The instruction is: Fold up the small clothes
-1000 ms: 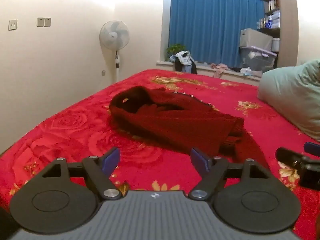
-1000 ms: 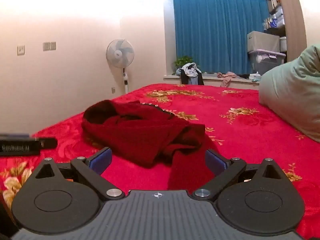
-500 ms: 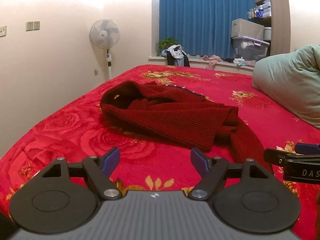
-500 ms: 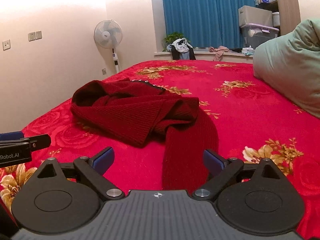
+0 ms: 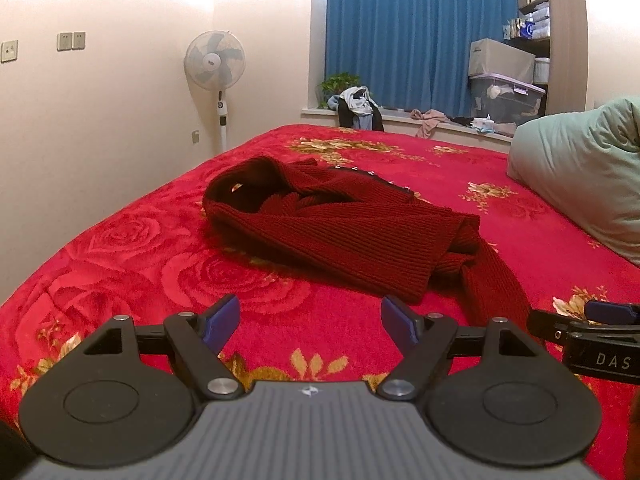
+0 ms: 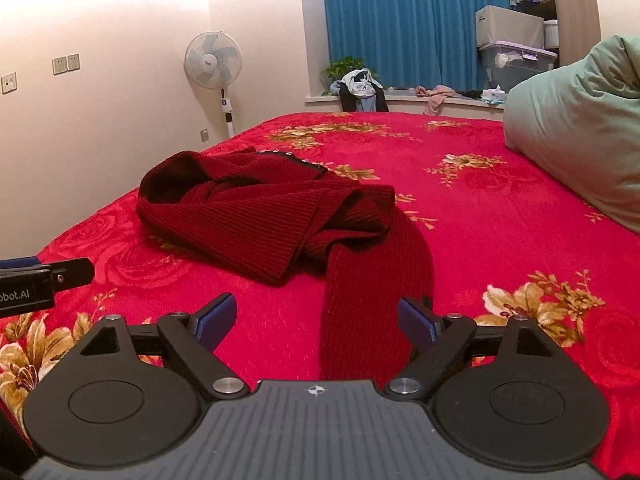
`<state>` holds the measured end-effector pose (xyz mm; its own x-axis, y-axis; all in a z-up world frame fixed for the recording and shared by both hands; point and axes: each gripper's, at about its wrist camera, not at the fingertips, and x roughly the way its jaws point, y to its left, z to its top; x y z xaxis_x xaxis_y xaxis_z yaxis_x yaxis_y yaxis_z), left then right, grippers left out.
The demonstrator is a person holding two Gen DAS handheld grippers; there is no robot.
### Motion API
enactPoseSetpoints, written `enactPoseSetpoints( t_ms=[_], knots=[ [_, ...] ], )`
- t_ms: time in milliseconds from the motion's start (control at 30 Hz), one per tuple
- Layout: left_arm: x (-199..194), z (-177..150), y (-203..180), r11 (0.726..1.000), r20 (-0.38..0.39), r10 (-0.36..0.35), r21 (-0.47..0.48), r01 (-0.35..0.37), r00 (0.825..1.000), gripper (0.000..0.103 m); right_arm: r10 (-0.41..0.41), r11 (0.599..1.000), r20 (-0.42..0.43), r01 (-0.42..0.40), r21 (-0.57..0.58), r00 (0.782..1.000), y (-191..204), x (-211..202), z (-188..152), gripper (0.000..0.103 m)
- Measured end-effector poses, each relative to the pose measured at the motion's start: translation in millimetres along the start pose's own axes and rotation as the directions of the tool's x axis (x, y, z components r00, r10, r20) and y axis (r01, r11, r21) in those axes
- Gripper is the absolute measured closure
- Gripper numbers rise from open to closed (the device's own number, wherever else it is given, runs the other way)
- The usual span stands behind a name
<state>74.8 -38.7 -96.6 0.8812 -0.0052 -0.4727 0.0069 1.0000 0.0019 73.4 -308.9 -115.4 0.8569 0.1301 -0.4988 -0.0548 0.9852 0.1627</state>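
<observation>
The dark red sweater (image 5: 344,232) lies crumpled near the bed's (image 5: 120,256) left edge, its sleeve (image 6: 372,304) running between the narrowing, perhaps untouching, right gripper (image 6: 316,320) only in the right view, while the left gripper (image 5: 310,318) gapes over bare blanket.

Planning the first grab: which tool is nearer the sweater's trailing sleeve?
Right. The right tool has the sleeve between its open jaws; the left tool sits beside it over bare blanket.

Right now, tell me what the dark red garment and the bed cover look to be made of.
Dark red garment: looks like knitted wool or acrylic yarn, matt; fine parallel ribs run across it, and it slumps in soft folds. Bed cover: seemingly plush fleece or velvet, slightly shiny; raised rose relief and printed gold flowers show. The exact fibre of either is unclear.
</observation>
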Motion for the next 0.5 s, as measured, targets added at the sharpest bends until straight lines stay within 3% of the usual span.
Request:
enactPoseSetpoints(
  t_ms=[100, 167, 233, 267, 367, 467, 500],
  knots=[
    [-1.3, 0.8, 0.0, 1.000, -0.002, -0.006, -0.003, 0.006, 1.000, 0.021, -0.003, 1.000, -0.003, 0.003, -0.002, 1.000, -0.4, 0.6, -0.4, 0.020],
    [-2.0, 0.9, -0.7, 1.000, -0.003, -0.009, -0.003, 0.009, 1.000, 0.028, -0.007, 1.000, -0.011, 0.006, -0.002, 1.000, -1.6, 1.7, -0.7, 0.031],
    [-1.9, 0.6, -2.5, 1.000, -0.010, -0.019, 0.001, 0.019, 1.000, 0.040, 0.003, 1.000, -0.023, -0.003, 0.004, 1.000, -5.1, 3.5, -0.2, 0.061],
    [-1.1, 0.7, -2.9, 1.000, -0.015, -0.022, 0.005, 0.022, 1.000, 0.048, 0.009, 1.000, -0.033, -0.008, 0.009, 0.999, -6.9, 5.5, 0.3, 0.066],
    [3.2, 0.7, -3.2, 0.999, -0.040, -0.029, 0.015, 0.030, 0.999, 0.066, -0.009, 1.000, -0.050, 0.010, 0.021, 0.999, -14.4, 12.7, 2.7, 0.068],
    [10.0, 0.5, 0.8, 0.999, -0.075, -0.041, -0.006, 0.041, 0.996, 0.068, -0.024, 0.999, -0.080, 0.026, 0.026, 0.996, -24.8, 26.3, 8.3, 0.067],
    [12.8, 0.9, 2.3, 0.999, -0.084, -0.043, -0.012, 0.042, 0.996, 0.068, -0.022, 0.999, -0.100, 0.024, 0.026, 0.995, -28.6, 33.4, 11.5, 0.062]
  ],
)
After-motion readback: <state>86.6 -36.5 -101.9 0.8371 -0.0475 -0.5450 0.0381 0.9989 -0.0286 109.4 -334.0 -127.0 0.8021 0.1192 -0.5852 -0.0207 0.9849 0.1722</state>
